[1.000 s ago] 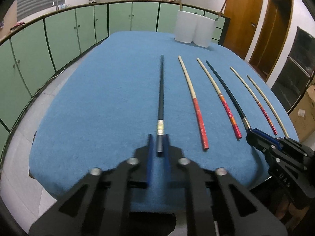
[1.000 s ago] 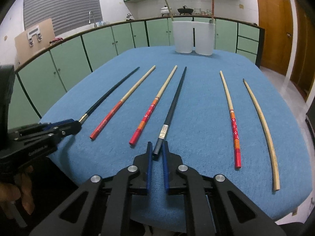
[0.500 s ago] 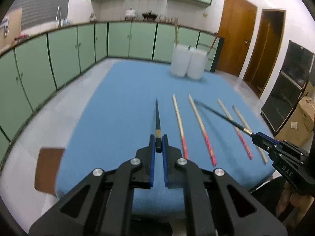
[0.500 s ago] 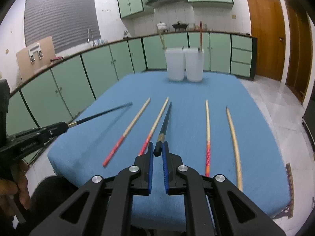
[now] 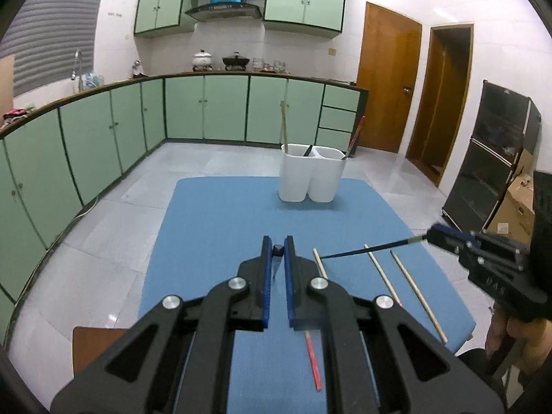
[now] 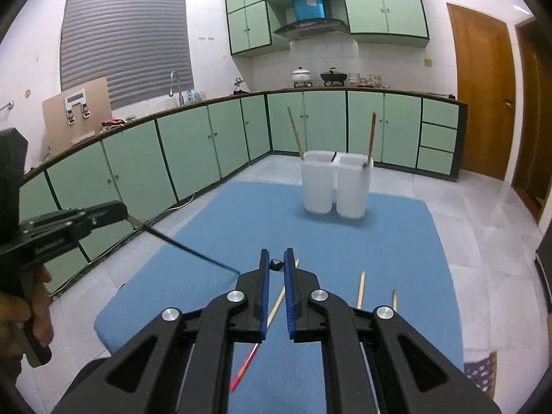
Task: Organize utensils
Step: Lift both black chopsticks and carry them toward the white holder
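Two black chopsticks up off the desk (image 5: 220, 214), one pinched in my left gripper (image 5: 278, 249), one in my right gripper (image 6: 275, 264). I'd level both tips, then lower them together into the white holder (image 6: 336, 186) at the far edge.

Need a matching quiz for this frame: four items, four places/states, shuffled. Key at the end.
Items:
1. white holder
2. black chopstick in the right gripper
3. plain wooden chopstick
4. reddish-brown stick

Places/states:
A. lying flat on the blue mat, nearest its right edge
B. standing at the mat's far end
C. sticking up out of the holder's right-hand cup
D. clamped between shut jaws, held in the air over the mat

Pairs: 1-B, 2-D, 3-A, 4-C
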Tool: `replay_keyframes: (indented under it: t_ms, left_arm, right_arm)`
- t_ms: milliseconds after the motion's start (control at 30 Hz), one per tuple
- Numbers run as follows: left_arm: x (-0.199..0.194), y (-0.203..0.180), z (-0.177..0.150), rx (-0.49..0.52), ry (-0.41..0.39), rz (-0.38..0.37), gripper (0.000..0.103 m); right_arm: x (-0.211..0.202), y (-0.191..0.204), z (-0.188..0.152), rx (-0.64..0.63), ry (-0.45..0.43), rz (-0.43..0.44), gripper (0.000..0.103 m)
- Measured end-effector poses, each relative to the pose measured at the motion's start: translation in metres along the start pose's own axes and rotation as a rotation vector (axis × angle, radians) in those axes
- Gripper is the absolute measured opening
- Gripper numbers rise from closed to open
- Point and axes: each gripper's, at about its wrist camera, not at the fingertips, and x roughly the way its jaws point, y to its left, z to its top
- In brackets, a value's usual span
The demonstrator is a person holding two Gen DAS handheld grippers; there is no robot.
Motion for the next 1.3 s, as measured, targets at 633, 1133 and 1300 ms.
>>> replay_keyframes:
  t_ms: [633,1133,1300]
  left_arm:
    - [0.07,0.017,0.082,0.02,0.107,-0.053,0.006]
    - [0.066,0.012,0.105,0.027,0.099,-0.057,0.006]
    - [0.061,0.007,0.138,0.041,0.071,-0.062,0.006]
  right_arm:
    - [0.083,-0.04,0.108,-0.007,0.17,0.085,0.007]
    - [0.073,-0.036,0.147,-0.036,0.175,0.089,0.007]
    - [0.061,-0.041,0.169,-0.049,0.159,0.072,0.007]
